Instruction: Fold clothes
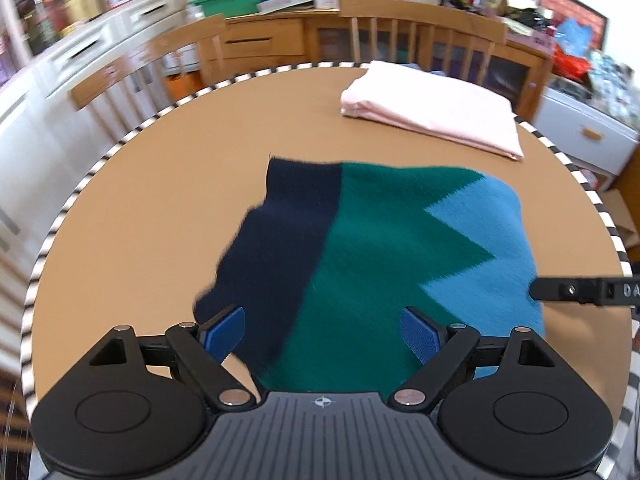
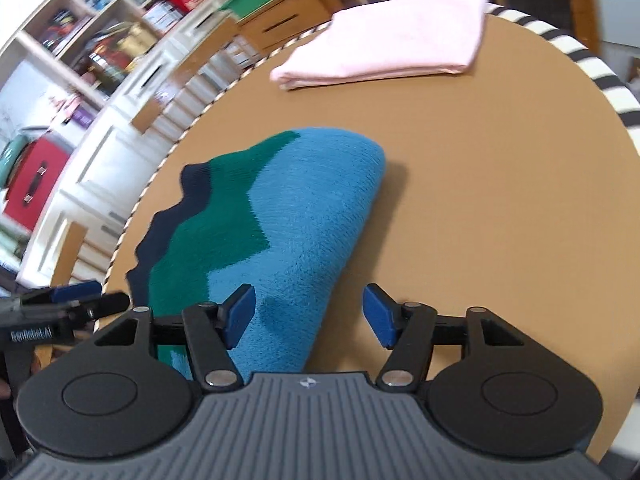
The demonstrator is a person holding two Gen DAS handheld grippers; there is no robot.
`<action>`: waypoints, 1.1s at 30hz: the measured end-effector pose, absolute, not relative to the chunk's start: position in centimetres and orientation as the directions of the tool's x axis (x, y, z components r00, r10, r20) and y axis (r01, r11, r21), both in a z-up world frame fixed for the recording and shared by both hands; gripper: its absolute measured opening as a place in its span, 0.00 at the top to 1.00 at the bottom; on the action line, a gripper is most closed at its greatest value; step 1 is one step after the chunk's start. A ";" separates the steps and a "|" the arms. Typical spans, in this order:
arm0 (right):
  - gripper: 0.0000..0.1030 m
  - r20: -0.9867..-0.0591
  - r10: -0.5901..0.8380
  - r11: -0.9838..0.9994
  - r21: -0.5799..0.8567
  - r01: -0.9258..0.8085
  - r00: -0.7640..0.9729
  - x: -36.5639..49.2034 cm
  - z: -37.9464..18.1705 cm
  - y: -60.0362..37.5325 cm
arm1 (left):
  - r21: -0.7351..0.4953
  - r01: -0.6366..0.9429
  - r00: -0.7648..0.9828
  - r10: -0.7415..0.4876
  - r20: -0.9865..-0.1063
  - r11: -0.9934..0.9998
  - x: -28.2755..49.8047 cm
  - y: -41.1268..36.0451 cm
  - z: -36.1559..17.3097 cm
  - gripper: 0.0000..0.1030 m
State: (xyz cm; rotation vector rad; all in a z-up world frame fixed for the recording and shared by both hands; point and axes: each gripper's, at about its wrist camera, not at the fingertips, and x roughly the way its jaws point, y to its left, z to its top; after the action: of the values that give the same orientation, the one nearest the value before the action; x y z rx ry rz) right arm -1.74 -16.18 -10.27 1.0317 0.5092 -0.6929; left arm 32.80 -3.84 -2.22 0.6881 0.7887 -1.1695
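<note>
Both our left gripper (image 1: 324, 334) and right gripper (image 2: 308, 316) hover, jaws apart, over the navy, green and blue knitted sweater (image 1: 380, 248); its springy fold may unroll.

The near edge of the knitted sweater (image 1: 360, 248) is hidden behind the left gripper (image 1: 324, 336) body; in the right wrist view the right gripper (image 2: 310, 316) covers it likewise; shelves (image 2: 104, 40) beyond the sweater are blurred, their contents unreadable; the other gripper's arm, right of the sweater, is cut by the frame edge.
</note>
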 end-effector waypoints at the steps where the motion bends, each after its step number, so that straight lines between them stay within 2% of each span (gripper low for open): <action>1: 0.40 -0.676 -0.296 0.302 0.604 0.738 0.675 -1.6 -10.4 -15.7 | 0.052 0.972 0.171 -0.534 -0.828 0.230 33.9 -4.1 -2.2 0.16; 5: 0.40 -0.687 -0.375 0.169 0.610 0.775 0.622 -0.8 -10.9 -14.1 | 0.004 0.989 0.085 -0.552 -0.830 0.146 38.2 -5.3 -2.7 0.16; 11: 0.40 -0.707 -0.444 0.083 0.579 0.811 0.551 1.0 -11.7 -12.7 | -0.023 0.999 -0.005 -0.554 -0.832 0.025 42.9 -6.6 -3.9 0.16; 16: 0.37 -0.722 -0.458 0.016 0.576 0.817 0.518 1.3 -12.1 -12.3 | -0.169 0.985 -0.167 -0.538 -0.826 -0.047 47.1 -8.7 -5.4 0.15; 22: 0.36 -0.737 -0.468 0.017 0.544 0.839 0.488 1.9 -11.8 -12.5 | -0.371 0.929 -0.340 -0.447 -0.827 -0.020 49.9 -11.5 -8.9 0.16; 28: 0.34 -0.737 -0.468 -0.003 0.553 0.833 0.487 1.9 -12.2 -12.6 | -0.406 0.914 -0.370 -0.420 -0.829 -0.004 49.4 -11.9 -10.3 0.16; 33: 0.33 -0.735 -0.468 0.002 0.555 0.832 0.491 1.8 -12.1 -12.8 | -0.387 0.922 -0.351 -0.425 -0.834 -0.003 48.6 -11.5 -10.3 0.15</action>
State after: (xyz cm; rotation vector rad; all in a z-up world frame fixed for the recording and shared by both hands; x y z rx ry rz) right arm 1.78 -12.78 -12.09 1.1742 0.3888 -1.0609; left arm 48.63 -11.54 -10.33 0.6123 1.1767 -1.5915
